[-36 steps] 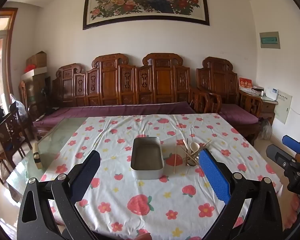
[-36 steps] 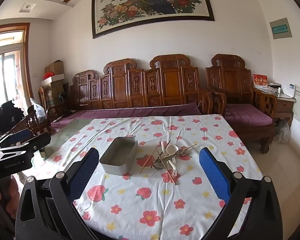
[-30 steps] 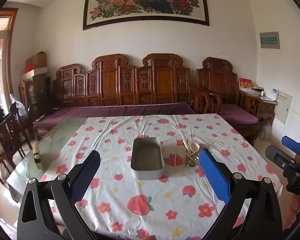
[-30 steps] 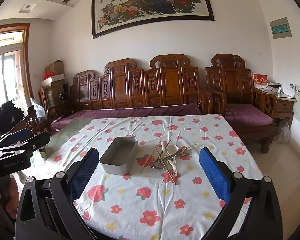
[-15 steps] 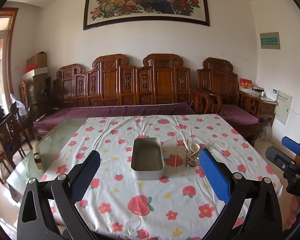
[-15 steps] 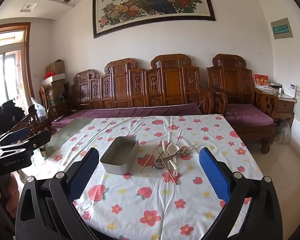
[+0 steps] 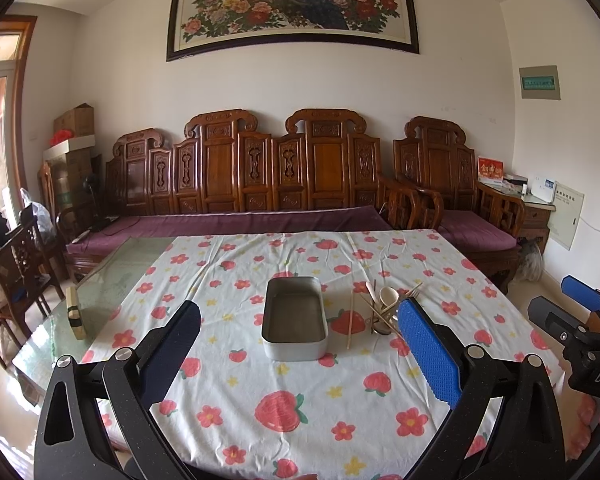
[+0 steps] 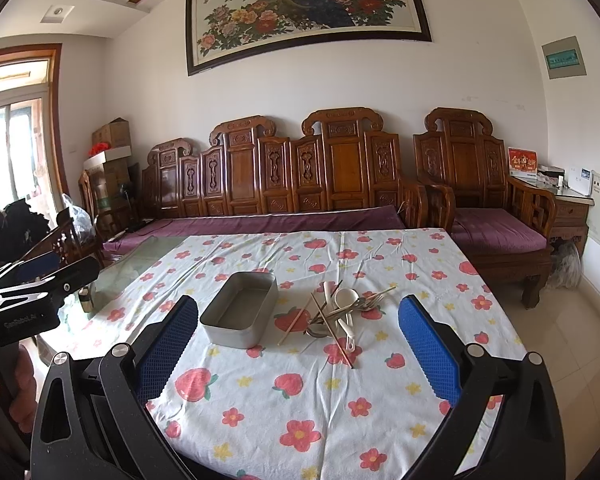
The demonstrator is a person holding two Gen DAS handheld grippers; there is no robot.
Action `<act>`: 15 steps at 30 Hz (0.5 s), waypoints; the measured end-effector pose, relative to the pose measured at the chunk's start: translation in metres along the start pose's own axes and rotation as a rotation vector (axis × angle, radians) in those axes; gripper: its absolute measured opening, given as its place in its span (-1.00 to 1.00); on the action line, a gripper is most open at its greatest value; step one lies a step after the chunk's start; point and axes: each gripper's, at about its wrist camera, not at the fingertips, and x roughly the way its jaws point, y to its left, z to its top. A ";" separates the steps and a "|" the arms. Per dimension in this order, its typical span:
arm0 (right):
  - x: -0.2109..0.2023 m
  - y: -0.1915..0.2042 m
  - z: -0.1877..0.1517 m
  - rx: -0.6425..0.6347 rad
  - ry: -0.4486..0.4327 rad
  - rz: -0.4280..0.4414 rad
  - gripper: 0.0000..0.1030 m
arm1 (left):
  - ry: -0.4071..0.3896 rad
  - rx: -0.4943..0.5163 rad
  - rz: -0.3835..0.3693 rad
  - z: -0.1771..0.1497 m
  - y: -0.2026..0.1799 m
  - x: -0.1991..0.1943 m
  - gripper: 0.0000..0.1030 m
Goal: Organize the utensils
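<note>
Both grippers, left [image 7: 300, 354] and right [image 8: 298, 354], hung with jaws apart and empty over the strawberry-print tablecloth [image 8: 300, 400] | grey rectangular metal tin [image 8: 240, 308] sat centre frame; tangled pile of chopsticks, spoons and forks [image 8: 336, 312] just right of it | risk: a pinch could scatter crossed sticks | individual pieces hard to separate

table [image 7: 112, 280]: glass-topped, largely covered by a cloth; a bare glass strip is left exposed along the left side.
cloth [image 7: 300, 392]: white, printed with strawberries and flowers; it is spread flat with slight creases.
metal tin [image 7: 295, 318]: rectangular, open-topped, set near the middle of the cloth.
utensil pile [image 8: 336, 312]: chopsticks, white spoons and metal pieces are heaped crosswise just right of the tin.
small block [image 7: 75, 312]: laid on the bare glass, well apart from the tin.
</note>
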 end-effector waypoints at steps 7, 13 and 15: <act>0.000 0.000 0.000 -0.002 0.000 0.001 0.95 | -0.002 -0.001 -0.001 0.000 0.000 0.000 0.85; -0.001 0.001 0.001 0.000 0.000 0.001 0.95 | -0.003 0.001 -0.002 -0.002 -0.002 -0.004 0.85; -0.001 0.001 0.001 -0.001 0.000 0.000 0.95 | -0.004 -0.001 -0.001 -0.002 -0.002 -0.003 0.85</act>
